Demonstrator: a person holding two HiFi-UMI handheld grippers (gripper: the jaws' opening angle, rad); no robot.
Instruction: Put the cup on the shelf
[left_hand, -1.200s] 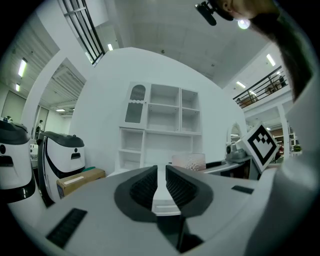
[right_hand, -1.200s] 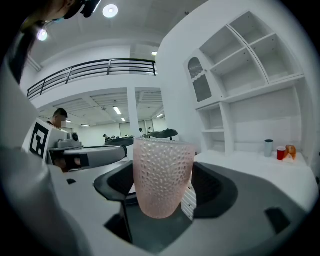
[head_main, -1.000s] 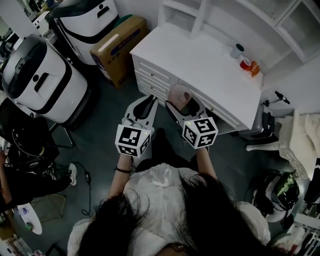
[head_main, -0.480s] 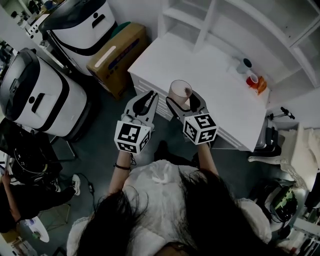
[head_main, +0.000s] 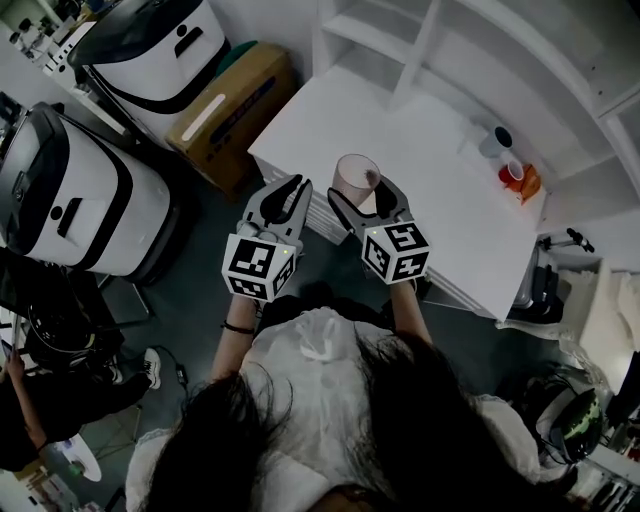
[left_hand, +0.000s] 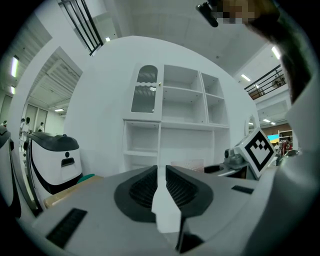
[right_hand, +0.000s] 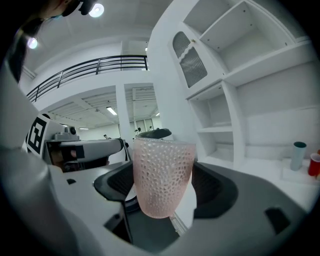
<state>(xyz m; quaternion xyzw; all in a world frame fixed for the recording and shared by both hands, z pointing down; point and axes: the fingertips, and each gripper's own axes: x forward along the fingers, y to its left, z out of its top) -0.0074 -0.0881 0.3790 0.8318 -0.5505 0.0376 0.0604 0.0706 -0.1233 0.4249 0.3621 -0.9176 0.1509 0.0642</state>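
1. Done: the right claw (head_main: 362, 193) grips the cup (right_hand: 162, 175) upright above the near edge of the bench (head_main: 440, 150).
2. The left claw (head_main: 283, 192) is pinched nearly together and empty.
3. Left: carry it to the shelf (head_main: 520, 60) and release.

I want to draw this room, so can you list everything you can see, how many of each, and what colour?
cup: one, pink and bumpy, upright between the right gripper's jaws
small cups: two, one grey-blue, one red, at the counter's far end
counter: one, white, in front of the person
shelf: one unit, white, rising at the counter's back
box: one, brown cardboard, on the floor left of the counter
big machines: two, white and black, on the floor at left
left gripper: one, grey, jaws together, holding nothing
right gripper: one, grey, shut on the cup
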